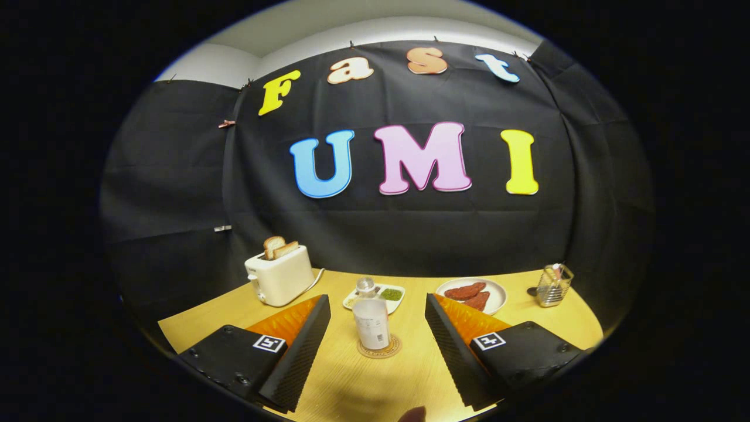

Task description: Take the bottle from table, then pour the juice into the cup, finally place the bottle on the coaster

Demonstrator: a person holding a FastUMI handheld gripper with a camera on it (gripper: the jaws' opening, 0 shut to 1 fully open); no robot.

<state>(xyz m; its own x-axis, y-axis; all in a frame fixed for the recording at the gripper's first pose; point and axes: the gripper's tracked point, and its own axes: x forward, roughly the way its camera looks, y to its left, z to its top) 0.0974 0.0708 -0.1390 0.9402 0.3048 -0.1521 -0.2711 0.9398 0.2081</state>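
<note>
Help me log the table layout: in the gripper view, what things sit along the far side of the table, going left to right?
Toaster with bread slices → small rectangular dish with green sauce → round plate with reddish pieces → wire holder. The open gripper has the bottle on its coaster between the fingers.

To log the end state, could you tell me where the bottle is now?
The pale translucent plastic bottle stands upright on the round cork coaster, ahead of the open fingers, before the small white tray.

Dim booth, warm overhead light, fisheye bowing edges, rim perhaps soft.
</note>
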